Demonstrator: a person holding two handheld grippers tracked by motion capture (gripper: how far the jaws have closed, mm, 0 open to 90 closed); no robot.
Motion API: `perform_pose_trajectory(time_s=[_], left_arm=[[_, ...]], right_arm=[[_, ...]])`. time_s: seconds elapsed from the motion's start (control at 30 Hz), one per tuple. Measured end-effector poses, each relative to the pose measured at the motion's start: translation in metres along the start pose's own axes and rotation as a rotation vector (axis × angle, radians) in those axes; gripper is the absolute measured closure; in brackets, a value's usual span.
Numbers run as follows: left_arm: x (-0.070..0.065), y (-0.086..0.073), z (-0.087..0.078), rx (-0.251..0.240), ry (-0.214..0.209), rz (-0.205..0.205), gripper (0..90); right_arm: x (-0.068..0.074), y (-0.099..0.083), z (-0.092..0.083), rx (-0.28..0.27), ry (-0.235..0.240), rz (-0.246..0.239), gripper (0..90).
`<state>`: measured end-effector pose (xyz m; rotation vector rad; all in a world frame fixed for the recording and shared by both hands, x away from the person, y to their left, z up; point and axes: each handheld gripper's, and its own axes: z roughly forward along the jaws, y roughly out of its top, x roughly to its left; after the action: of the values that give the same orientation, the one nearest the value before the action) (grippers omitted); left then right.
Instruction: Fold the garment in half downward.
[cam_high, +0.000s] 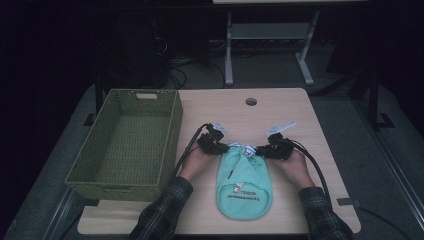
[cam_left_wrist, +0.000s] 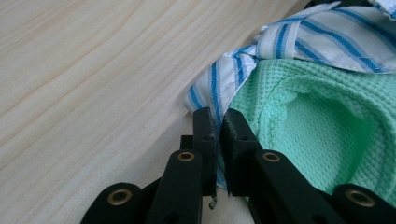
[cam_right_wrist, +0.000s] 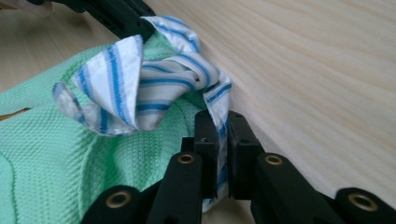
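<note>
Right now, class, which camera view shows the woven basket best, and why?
The high view: the green woven basket sits whole at the table's left side, its inside bare. The two gripper views look along closed jaws at the bib's striped trim instead.

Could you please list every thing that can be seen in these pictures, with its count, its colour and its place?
garment: one, mint green with a small print, flat on the table's near middle.
striped trim: one, white and blue, at the garment's far end, bunched.
basket: one, olive green woven, on the table's left side.
table: one, light wood, with a round hole near its far edge.
metal stand: one, grey, on the floor behind the table.
left gripper: one, black, jaws closed on the striped trim.
right gripper: one, black, jaws closed on the striped trim.
sleeves: two, dark plaid, at the near edge.
</note>
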<state>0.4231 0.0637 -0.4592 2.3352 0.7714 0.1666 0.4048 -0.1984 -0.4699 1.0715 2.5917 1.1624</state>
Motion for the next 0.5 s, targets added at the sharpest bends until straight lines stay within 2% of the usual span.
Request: perform_pose_trajectory(time_s=[0.17, 0.3, 0.5], left_arm=[[0.000, 0.001, -0.007, -0.027, 0.000, -0.013, 88.0], [0.000, 0.003, -0.012, -0.045, 0.000, -0.013, 88.3], [-0.002, 0.008, -0.025, -0.103, 0.004, -0.022, 88.6]], right_arm=[[-0.002, 0.003, -0.003, -0.006, -0.006, -0.001, 86.7], [-0.002, 0.006, -0.009, -0.027, -0.008, 0.000, 87.0], [-0.003, 0.012, -0.021, -0.075, -0.018, -0.005, 87.3]])
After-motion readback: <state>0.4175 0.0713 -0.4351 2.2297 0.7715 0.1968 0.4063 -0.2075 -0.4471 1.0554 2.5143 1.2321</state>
